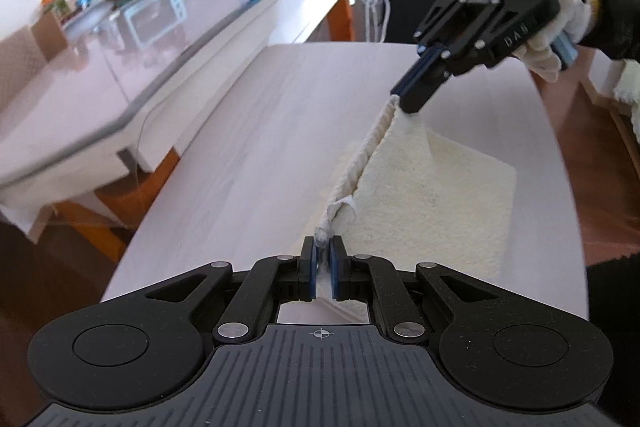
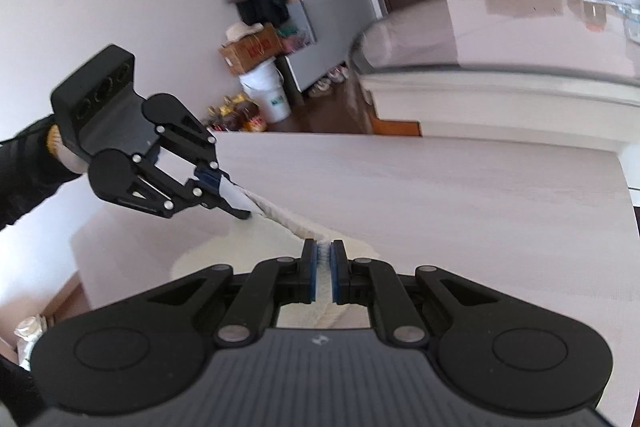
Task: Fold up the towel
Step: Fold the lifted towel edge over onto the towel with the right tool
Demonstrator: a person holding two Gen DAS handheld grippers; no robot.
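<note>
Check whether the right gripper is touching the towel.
Touching. The left wrist view shows the right gripper closed on the corner of the towel, lifting its edge off the table.

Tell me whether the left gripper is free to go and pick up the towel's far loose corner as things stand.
Probably not. The left gripper is shut on one end of the towel edge, the right gripper on the other, holding it taut above the table. It would have to let go first.

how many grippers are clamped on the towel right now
2. The left gripper pinches the near corner of the towel; the right gripper pinches the far corner of the same lifted edge, stretched taut between them over the table.
</note>
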